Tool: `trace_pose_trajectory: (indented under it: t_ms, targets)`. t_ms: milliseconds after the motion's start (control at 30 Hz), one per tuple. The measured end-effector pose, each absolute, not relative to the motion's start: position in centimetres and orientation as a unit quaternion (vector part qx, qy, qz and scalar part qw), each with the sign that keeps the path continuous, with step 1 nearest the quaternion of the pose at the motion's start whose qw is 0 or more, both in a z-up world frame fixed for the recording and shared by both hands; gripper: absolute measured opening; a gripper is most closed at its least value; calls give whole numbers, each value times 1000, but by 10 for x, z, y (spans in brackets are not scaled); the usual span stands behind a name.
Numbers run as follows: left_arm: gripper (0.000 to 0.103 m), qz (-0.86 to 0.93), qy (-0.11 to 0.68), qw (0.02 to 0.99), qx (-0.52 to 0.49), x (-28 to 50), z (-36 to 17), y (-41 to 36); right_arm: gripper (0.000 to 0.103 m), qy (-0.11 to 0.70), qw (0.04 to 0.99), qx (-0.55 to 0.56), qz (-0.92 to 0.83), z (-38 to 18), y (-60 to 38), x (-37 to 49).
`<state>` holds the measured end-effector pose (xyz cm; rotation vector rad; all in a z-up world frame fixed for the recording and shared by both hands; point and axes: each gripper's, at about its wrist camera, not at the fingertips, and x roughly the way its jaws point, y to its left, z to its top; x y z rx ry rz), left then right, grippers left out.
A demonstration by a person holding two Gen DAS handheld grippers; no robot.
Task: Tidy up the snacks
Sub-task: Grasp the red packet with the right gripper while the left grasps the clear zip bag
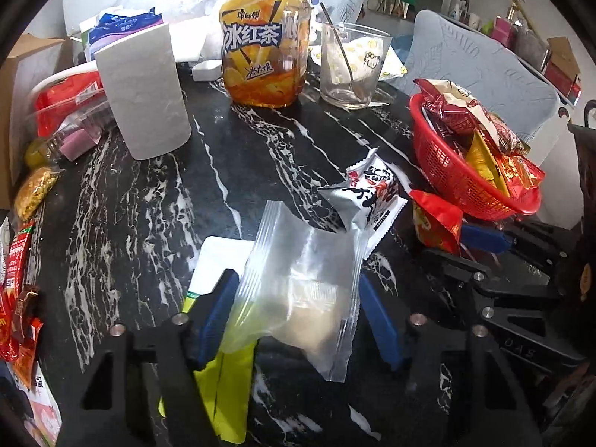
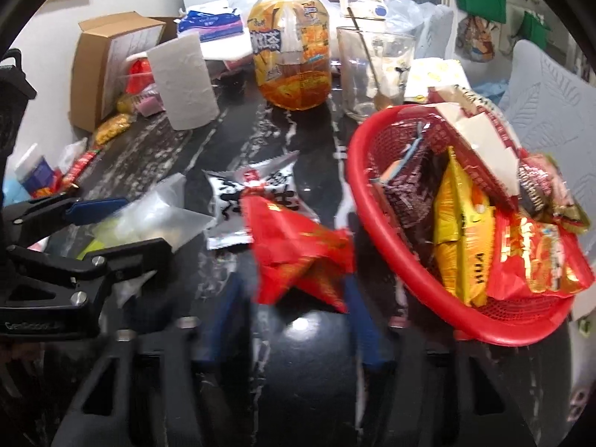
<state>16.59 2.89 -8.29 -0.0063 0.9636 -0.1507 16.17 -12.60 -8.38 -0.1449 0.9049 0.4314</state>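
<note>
Red snack packet [image 2: 298,246] is clamped in the right hand-held gripper [image 2: 298,294] beside the red basket [image 2: 376,223]; the left hand-held gripper [image 1: 298,309] pinches a clear snack pouch [image 1: 298,283] above the marble worktop [image 1: 149,201].

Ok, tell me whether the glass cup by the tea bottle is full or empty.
Empty: the glass cup holds only a spoon, and you see straight through it.

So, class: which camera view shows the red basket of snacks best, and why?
The right wrist view: the red basket is large and near, its inside and packets open to view. The left wrist view shows it smaller, at the right edge, mostly its outer wall.
</note>
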Motion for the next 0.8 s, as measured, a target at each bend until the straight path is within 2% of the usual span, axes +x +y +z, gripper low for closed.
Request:
trace_pose_trajectory:
  t_ms: [33, 100, 200, 433, 733, 767, 800]
  targets:
    - [45, -75, 468, 881, -5, 166, -84, 28, 38, 433, 874, -70, 210, -84, -127, 162]
    - [43, -78, 474, 877, -14, 165, -85, 29, 26, 436, 871, -60, 218, -84, -129, 161]
    - [42, -75, 478, 875, -17, 160, -85, 29, 14, 434, 873, -63, 213, -83, -130, 158]
    - [42, -68, 484, 871, -44, 127, -85, 30, 5, 428, 872, -62, 227, -79, -132, 139]
    - [42, -58, 481, 872, -64, 92, -83, 27, 5, 426, 866, -56, 256, -76, -135, 103]
    - [42, -54, 477, 875, -66, 91, -84, 27, 7, 424, 867, -54, 257, -74, -136, 100]
    - [42, -50, 475, 876, -65, 90, -84, 27, 14, 424, 866, -54, 258, -74, -136, 99]
